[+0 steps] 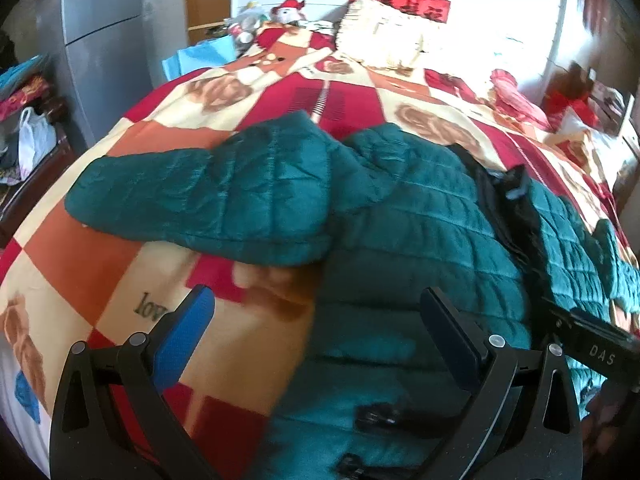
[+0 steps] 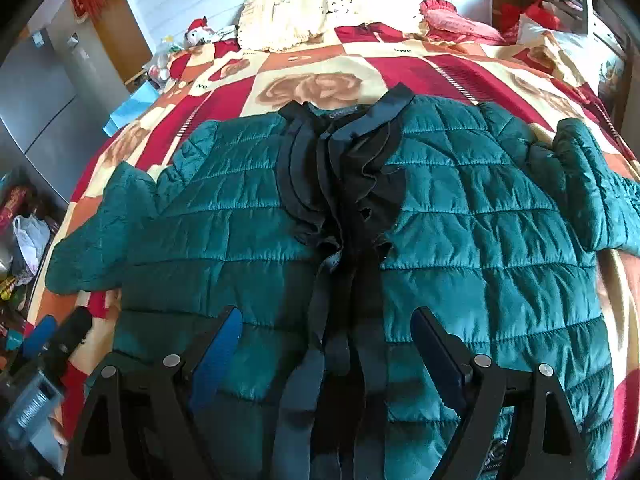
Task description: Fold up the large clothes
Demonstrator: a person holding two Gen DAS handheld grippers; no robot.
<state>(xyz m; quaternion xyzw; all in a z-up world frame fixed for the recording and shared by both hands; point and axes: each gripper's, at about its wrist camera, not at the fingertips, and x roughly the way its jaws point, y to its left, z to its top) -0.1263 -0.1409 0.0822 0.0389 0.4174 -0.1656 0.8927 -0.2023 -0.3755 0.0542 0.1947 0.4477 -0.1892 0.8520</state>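
Observation:
A teal quilted jacket (image 2: 460, 224) lies front up on the bed, spread flat, with a black ruffled placket and collar (image 2: 344, 184) down its middle. Its left sleeve (image 1: 208, 200) lies out to the side; the right sleeve (image 2: 592, 192) bends outward. My left gripper (image 1: 316, 304) is open and empty above the jacket's left hem edge. My right gripper (image 2: 326, 320) is open and empty above the lower middle of the jacket. The right gripper's body also shows in the left wrist view (image 1: 592, 340).
The bed is covered by a red, orange and cream patchwork blanket (image 2: 320, 80). A cream pillow (image 2: 296, 16) and a pink cushion (image 2: 452, 20) lie at the head. A grey fridge (image 1: 104, 40) and cluttered items (image 1: 28, 132) stand left of the bed.

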